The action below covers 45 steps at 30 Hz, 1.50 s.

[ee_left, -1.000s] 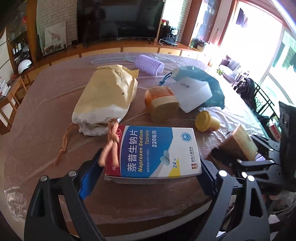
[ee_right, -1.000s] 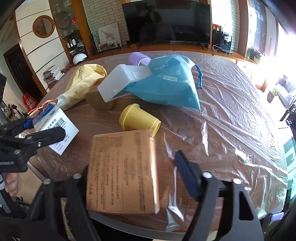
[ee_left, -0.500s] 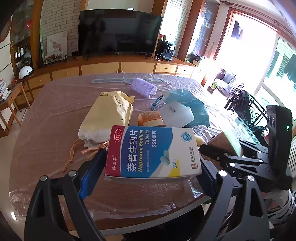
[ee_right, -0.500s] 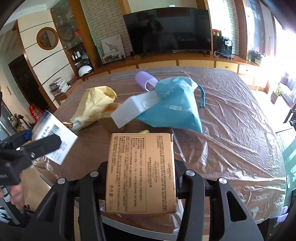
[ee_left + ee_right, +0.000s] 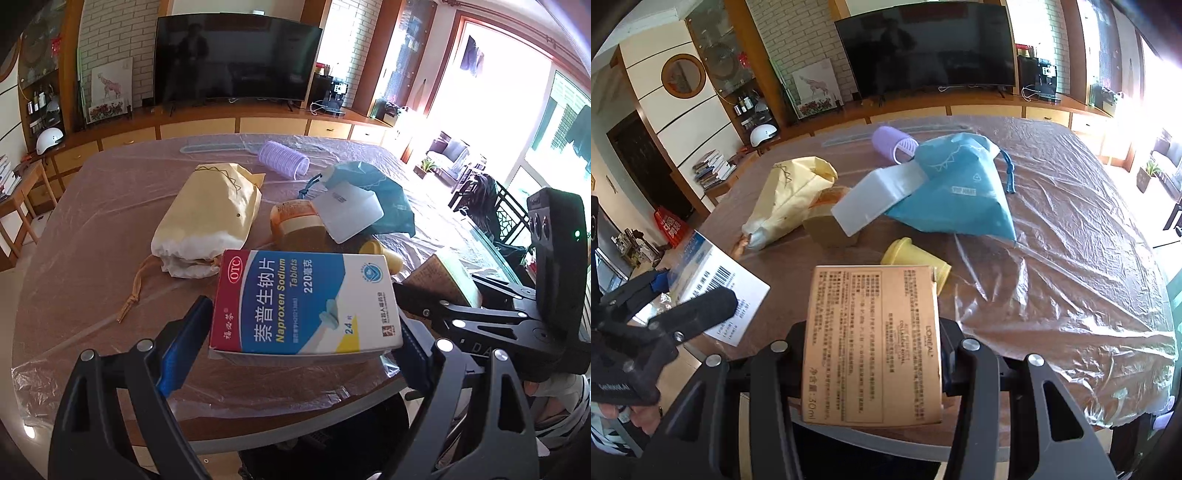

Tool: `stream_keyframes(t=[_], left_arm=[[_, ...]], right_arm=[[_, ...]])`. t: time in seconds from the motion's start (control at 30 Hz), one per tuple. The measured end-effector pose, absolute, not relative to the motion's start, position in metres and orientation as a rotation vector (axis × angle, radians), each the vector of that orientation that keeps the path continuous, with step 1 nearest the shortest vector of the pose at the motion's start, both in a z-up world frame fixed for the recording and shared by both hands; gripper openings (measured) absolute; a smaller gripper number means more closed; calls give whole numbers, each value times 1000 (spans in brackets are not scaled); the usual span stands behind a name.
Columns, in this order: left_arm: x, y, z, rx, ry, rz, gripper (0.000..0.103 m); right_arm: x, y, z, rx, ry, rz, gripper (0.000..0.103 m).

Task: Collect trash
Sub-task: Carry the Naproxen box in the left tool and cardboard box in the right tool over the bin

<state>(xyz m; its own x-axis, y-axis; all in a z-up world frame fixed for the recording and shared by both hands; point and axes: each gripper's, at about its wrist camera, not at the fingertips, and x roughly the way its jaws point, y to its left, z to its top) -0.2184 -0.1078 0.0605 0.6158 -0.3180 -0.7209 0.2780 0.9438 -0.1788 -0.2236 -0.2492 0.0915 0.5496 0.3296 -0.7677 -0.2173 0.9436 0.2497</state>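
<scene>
The left claw (image 5: 303,332) grips a blue and white tablet box (image 5: 306,302) by its two short ends, its blue pads pressed against the cardboard, and holds the box clear above the near edge of the bench (image 5: 92,229). The right claw (image 5: 873,354) is clamped on a tan carton (image 5: 873,343) printed with small text, its fingers tight on both long sides, and this carton too is lifted off the bench, just this side of the yellow cup (image 5: 916,258). Taking that yellow cup as the mark: it lies on its side on the clear plastic sheet (image 5: 1071,240) that covers the bench. Just behind it sits a brown jar (image 5: 827,229) with a white box (image 5: 875,199) leaning over it. A blue drawstring bag (image 5: 960,192) lies behind the cup and to its right, touching the white box. A cream paper bag (image 5: 786,195) lies to the cup's left, beyond the jar. A lilac hair roller (image 5: 894,142) rests farther back, against the top of the blue bag. In the right wrist view the left claw and its tablet box appear well to the left of the cup, beyond the bench edge.
</scene>
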Motion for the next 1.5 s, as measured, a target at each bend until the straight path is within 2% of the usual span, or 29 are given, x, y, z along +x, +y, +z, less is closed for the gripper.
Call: stream_keyframes(t=[0.8, 1.2, 1.5], left_arm=[[-245, -84, 59, -33, 832, -375, 90], [-297, -108, 69, -27, 808, -316, 90], [-340, -124, 51, 0, 852, -296, 90]], right_arm=[[-263, -237, 97, 184, 907, 270, 46], [-310, -259, 100, 180, 894, 328, 46], [-356, -269, 89, 178, 923, 343, 46]])
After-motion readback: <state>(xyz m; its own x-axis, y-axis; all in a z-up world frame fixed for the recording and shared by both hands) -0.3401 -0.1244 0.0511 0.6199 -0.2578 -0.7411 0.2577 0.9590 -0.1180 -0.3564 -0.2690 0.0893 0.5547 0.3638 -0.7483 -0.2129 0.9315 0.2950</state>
